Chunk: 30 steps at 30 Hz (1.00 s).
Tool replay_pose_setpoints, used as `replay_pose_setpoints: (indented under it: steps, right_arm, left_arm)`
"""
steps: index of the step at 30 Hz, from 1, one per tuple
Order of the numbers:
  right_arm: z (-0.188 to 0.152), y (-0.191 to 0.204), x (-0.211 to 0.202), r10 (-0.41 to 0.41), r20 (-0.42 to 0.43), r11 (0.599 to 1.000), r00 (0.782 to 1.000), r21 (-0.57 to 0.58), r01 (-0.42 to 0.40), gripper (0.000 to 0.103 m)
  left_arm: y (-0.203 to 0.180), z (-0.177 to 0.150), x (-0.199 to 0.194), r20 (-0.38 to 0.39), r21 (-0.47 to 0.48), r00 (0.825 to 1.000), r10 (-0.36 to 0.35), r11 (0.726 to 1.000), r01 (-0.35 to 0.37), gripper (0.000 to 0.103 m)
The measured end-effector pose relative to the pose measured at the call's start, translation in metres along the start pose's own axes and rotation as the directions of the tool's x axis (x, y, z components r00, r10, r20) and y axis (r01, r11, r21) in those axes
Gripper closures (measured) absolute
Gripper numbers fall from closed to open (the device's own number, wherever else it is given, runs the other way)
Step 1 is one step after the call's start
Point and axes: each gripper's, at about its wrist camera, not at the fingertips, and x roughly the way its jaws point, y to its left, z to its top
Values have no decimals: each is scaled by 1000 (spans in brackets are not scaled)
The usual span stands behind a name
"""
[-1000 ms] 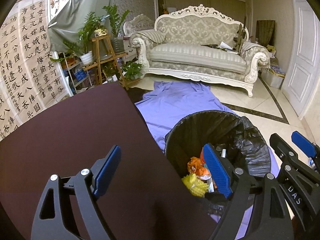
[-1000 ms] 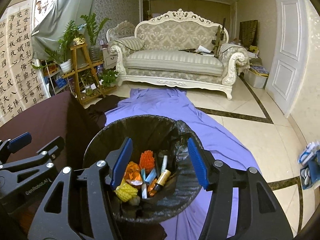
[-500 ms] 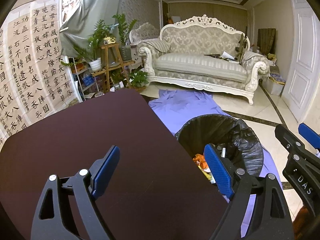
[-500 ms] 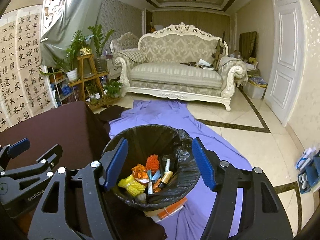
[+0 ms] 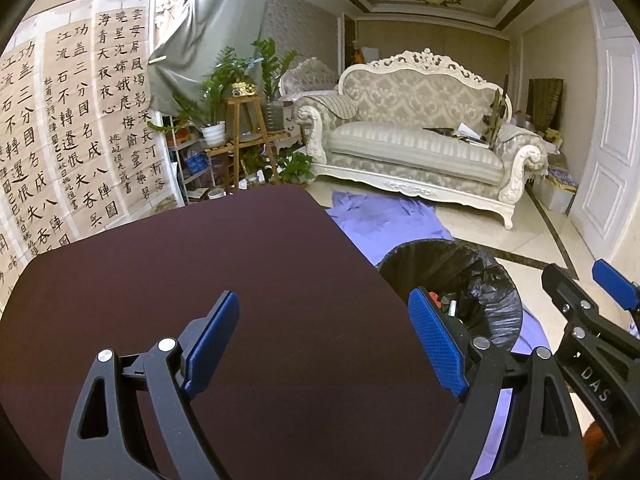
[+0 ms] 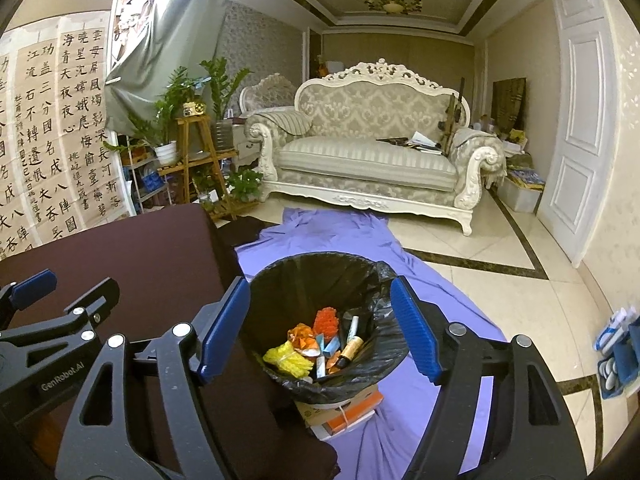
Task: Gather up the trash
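From the left wrist camera, the left gripper [image 5: 326,340] hangs over the dark maroon cloth-covered table [image 5: 208,272] with its blue-padded fingers [image 5: 212,330] spread wide and nothing between them. The round waste bin lined with a black plastic bag [image 5: 486,280] stands on the floor just beside the table's right edge, partly hidden behind the right-hand finger; only a scrap of its contents shows past the pad. A lilac sheet spread on the tiled floor [image 5: 384,220] runs from under the bin toward the cream carved sofa [image 5: 416,144] beyond it. The right gripper [image 5: 592,308] enters at the right edge, beyond the bin.

From the right wrist camera, the right gripper [image 6: 322,328] is poised above the bin [image 6: 280,292], its jaws opening and empty, so the bin's mouth is framed between the two blue pads. Inside the bin lies the collected trash: a yellow bundle [image 6: 289,361], an orange crumpled wrapper [image 6: 300,334], an orange-red brush-like piece [image 6: 326,320] and a few small tubes [image 6: 352,346]. The bin sits on a stack of flat boxes, one orange [image 6: 352,406], which rests on the lilac sheet [image 6: 340,232]. The table [image 6: 140,248] is left of the bin, with the left gripper [image 6: 60,296] over it.
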Motion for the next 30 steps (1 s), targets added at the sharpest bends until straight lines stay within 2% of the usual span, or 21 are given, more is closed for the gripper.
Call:
replay_pose_setpoints:
  steps: [30]
  right_arm:
    - [-2, 3, -6, 0, 10, 1000, 1000, -5, 0, 32]
  left_arm:
    - [6, -1, -4, 11, -15, 1000, -3, 1000, 3, 19]
